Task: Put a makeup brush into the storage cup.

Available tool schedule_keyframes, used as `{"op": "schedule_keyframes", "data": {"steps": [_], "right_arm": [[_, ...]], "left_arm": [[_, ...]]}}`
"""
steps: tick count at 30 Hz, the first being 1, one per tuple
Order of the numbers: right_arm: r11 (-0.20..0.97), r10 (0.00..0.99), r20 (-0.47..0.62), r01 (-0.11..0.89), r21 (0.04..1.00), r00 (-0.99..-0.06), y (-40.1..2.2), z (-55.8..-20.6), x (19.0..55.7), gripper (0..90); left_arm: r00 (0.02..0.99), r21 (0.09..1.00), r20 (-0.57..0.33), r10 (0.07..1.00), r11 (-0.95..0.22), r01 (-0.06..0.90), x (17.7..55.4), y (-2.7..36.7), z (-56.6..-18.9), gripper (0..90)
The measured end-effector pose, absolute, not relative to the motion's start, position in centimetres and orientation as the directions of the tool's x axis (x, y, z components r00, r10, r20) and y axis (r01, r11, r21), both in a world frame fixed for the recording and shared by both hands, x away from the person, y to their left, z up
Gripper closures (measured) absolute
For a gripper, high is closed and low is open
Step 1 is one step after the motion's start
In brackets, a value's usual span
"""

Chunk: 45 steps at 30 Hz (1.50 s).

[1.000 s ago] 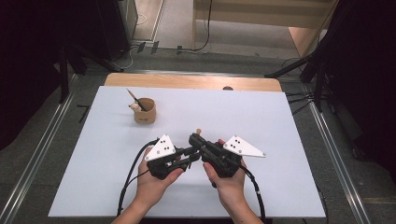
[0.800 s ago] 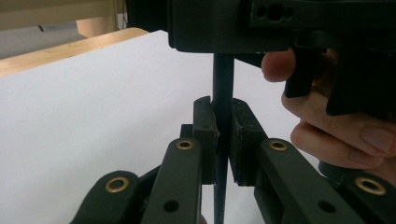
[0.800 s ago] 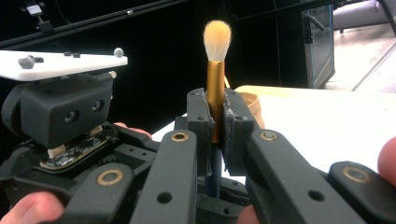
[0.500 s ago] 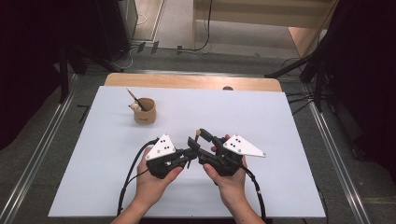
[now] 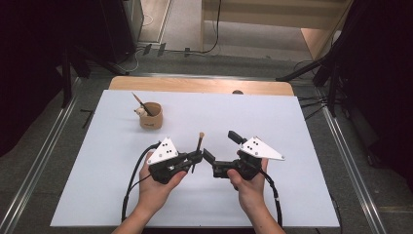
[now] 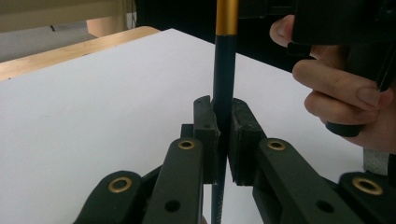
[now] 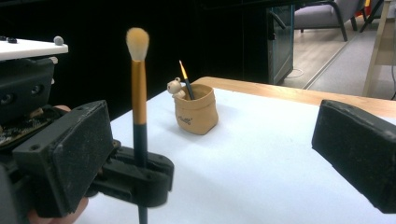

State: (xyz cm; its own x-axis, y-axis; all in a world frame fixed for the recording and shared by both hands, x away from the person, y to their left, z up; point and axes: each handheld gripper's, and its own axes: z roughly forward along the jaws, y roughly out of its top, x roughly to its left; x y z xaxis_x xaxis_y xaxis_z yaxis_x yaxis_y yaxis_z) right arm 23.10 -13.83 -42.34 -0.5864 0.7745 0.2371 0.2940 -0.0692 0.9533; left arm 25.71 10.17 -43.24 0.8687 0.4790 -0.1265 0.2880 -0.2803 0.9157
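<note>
Table evenly bright, surroundings dark; near tongs perhaps slightly blurred.

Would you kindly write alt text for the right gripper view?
A brush stands upright, clamped in the left gripper. The right gripper's wide-open jaws frame it, and a tan pouch holding another brush sits behind on the white table.

The brush has a glossy black handle, a shiny gold metal band and soft pale bristles. The pouch looks like matt tan leather. The surface is smooth matt white, with a wooden edge.
</note>
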Motion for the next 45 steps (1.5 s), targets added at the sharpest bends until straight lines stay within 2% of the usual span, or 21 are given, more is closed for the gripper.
{"op": "schedule_keyframes", "data": {"steps": [27, 38, 45], "right_arm": [[-0.018, 0.826, 0.173, 0.281, 0.959, -0.536, -16.6, -43.3, 24.2, 0.0], [0.056, 0.841, 0.076, 0.227, 0.972, -0.535, -17.5, -44.2, 24.2, 0.0], [0.097, 0.858, 0.033, 0.225, 0.969, -0.513, -18.6, -44.9, 24.0, 0.0]], "left_arm": [[0.807, 0.934, -0.133, 0.575, -0.199, 0.296, 27.2, 14.5, -42.4, 84.0], [0.784, 0.939, -0.142, 0.604, -0.169, 0.300, 27.6, 16.0, -42.1, 84.0], [0.763, 0.940, -0.152, 0.628, -0.146, 0.307, 28.0, 17.2, -42.0, 84.0]]}}
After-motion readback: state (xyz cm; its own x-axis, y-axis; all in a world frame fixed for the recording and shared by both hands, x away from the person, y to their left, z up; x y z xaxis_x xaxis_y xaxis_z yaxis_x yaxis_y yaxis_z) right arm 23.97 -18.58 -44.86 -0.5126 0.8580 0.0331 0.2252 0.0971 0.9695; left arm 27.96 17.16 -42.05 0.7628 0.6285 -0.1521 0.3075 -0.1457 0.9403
